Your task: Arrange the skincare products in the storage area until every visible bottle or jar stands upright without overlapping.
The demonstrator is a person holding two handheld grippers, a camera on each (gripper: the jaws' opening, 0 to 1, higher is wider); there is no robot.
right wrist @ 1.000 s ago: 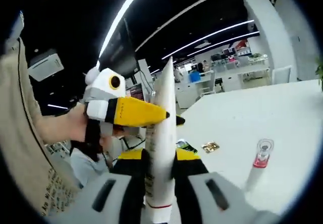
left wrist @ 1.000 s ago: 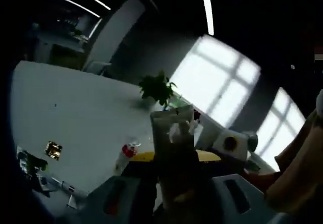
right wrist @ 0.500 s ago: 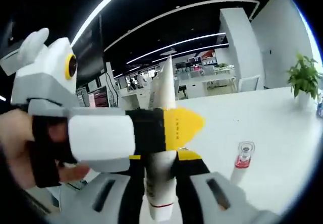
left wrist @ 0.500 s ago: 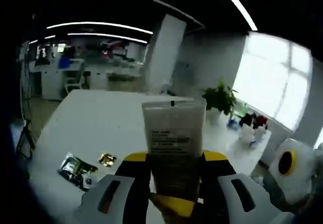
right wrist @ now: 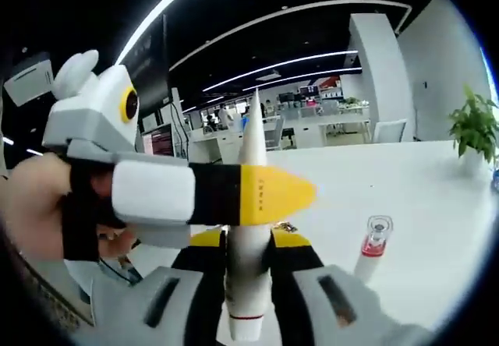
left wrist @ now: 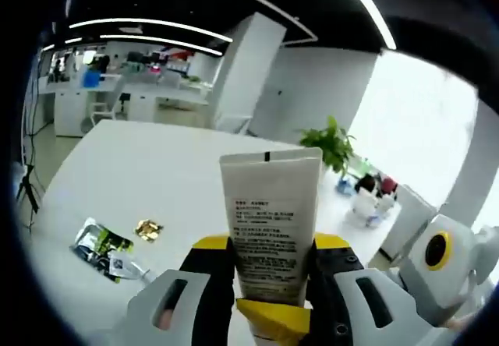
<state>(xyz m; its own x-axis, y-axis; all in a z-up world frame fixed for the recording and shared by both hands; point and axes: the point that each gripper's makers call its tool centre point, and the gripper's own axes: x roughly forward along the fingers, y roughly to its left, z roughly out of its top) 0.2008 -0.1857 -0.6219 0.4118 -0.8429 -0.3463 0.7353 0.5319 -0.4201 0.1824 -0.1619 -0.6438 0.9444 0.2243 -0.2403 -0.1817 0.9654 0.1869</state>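
Note:
A white squeeze tube (left wrist: 271, 221) with small printed text stands upright and off the table between my left gripper's (left wrist: 271, 246) yellow-and-black jaws, which are shut on it. In the right gripper view the same tube (right wrist: 251, 167) shows edge-on, and my right gripper (right wrist: 249, 245) is shut on its lower part. The left gripper (right wrist: 269, 195) reaches in from the left there, its yellow jaw lying across the tube, held by a hand (right wrist: 31, 206). A yellow jaw tip of the right gripper (left wrist: 273, 320) shows under the tube. A clear bottle with a red band (right wrist: 372, 246) stands upright on the white table (right wrist: 437, 206).
A dark-printed sachet (left wrist: 104, 246) and a small gold packet (left wrist: 146, 227) lie on the table (left wrist: 156, 174). A potted plant (left wrist: 327, 145) and several small items (left wrist: 370, 199) stand at the far end. The plant (right wrist: 474, 124) also appears at the right edge. Desks and shelves fill the room behind.
The left gripper has swung round from the windows to look along the table, and the left gripper now crosses the tube in the right gripper view. Both grippers have stayed on the tube.

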